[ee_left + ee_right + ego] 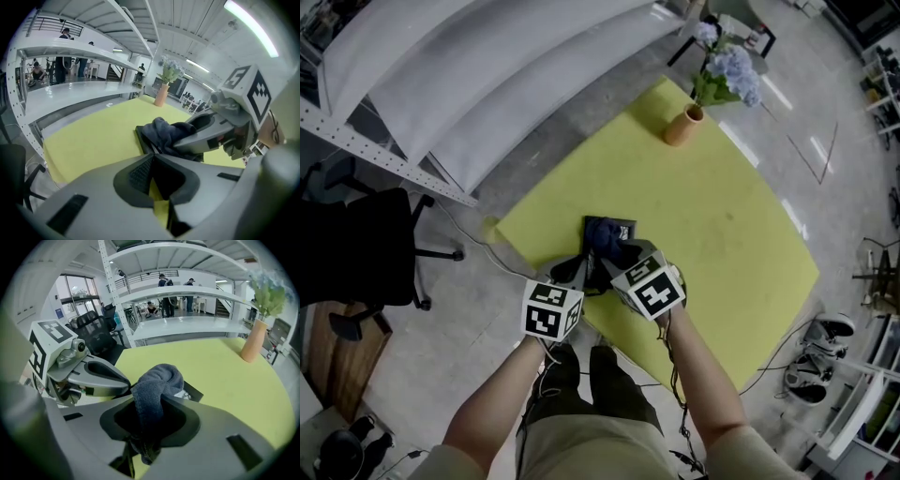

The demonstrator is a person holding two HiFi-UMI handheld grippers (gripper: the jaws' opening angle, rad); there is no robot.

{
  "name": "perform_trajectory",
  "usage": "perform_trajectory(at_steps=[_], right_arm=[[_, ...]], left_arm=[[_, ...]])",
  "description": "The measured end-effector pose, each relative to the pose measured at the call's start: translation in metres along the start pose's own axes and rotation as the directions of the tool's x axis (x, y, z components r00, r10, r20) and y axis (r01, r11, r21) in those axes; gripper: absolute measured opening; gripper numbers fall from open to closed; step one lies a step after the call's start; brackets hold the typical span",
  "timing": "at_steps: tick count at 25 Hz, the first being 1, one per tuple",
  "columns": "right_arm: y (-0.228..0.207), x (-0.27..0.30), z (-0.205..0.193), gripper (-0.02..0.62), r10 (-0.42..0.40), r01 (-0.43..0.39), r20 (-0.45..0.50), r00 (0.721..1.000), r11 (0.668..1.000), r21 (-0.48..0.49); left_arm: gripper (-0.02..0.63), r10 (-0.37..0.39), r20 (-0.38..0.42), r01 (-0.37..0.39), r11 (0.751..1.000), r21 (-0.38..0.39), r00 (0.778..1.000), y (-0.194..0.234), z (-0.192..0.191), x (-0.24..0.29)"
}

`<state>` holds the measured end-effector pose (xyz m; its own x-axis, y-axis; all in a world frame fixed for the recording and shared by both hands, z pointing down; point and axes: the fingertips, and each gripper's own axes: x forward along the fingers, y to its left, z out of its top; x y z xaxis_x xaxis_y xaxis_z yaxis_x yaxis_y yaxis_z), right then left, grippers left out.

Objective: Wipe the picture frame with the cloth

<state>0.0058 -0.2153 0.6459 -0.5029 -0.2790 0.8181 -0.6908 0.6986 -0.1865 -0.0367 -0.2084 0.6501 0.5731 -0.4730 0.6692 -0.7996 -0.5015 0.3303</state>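
A dark picture frame (pixel 620 225) lies flat on the yellow table (pixel 722 225) near its front edge. A dark blue cloth (pixel 612 242) is bunched on top of the frame. My right gripper (pixel 616 259) is shut on the cloth (pixel 157 380), whose folded end sticks out past the jaws over the frame (pixel 193 391). My left gripper (pixel 580 273) sits just left of it, jaws shut with tips meeting (pixel 153 154) at the frame's near edge (pixel 139 134). Most of the frame is hidden under the cloth and the grippers.
A tan vase with blue flowers (pixel 684 124) stands at the table's far corner. White shelving (pixel 441 84) runs along the left, with a black office chair (pixel 366 246) below it. Shoes (pixel 821 330) and cables lie on the floor at the right.
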Motion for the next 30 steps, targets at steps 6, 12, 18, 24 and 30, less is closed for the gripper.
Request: perform_trajectory(at_steps=[6, 12, 18, 24, 30], right_arm=[[-0.020, -0.027, -0.029, 0.110, -0.079, 0.080, -0.014, 0.997, 0.994, 0.069], [-0.005, -0.032, -0.010, 0.106, -0.138, 0.136, 0.056, 0.989, 0.990, 0.035], [0.050, -0.024, 0.006, 0.107, -0.017, 0.005, 0.102, 0.995, 0.993, 0.116], [0.053, 0.000, -0.011, 0.107, -0.027, 0.005, 0.102, 0.994, 0.978, 0.210], [0.044, -0.006, -0.021, 0.106, -0.060, 0.052, 0.055, 0.997, 0.990, 0.134]], left_arm=[[0.011, -0.010, 0.001, 0.010, 1.000, 0.016, 1.000, 0.001, 0.000, 0.000], [0.011, -0.021, -0.007, 0.021, 1.000, 0.001, 1.000, 0.001, 0.000, 0.001], [0.011, -0.029, -0.002, 0.029, 1.000, -0.004, 1.000, 0.001, 0.001, 0.000], [0.009, -0.039, -0.002, 0.039, 0.999, 0.002, 0.999, 0.001, 0.001, 0.000], [0.011, -0.023, 0.008, 0.023, 0.999, 0.032, 1.000, 0.000, 0.001, 0.001]])
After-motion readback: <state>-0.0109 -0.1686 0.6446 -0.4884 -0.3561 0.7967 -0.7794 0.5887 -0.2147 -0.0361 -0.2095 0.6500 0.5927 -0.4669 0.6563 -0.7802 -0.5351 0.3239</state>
